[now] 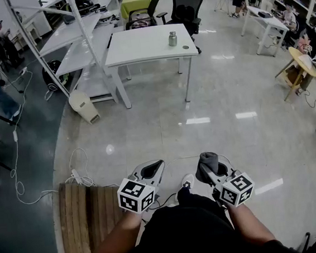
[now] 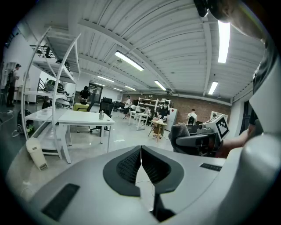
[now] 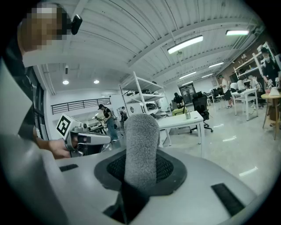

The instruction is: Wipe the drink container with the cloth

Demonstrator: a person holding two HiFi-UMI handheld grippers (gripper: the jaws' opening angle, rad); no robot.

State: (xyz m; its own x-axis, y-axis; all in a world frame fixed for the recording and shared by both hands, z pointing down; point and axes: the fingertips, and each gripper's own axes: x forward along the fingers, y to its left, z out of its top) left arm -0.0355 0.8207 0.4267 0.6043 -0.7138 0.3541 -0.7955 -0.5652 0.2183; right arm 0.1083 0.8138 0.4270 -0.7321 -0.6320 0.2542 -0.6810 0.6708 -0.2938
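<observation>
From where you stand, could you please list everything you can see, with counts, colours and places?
drink container: one, silver, on the table, toward its right end.
table: one, white, ahead across the floor.
shelving rack: one, white, left of the table.
office chairs: two, black, behind the table.
pallet: one, wooden, floor at near left.
cloth: one, grey, in the right tongs.
left tongs: one, grey, shut, empty.
right tongs: one, grey, shut on the cloth.
</observation>
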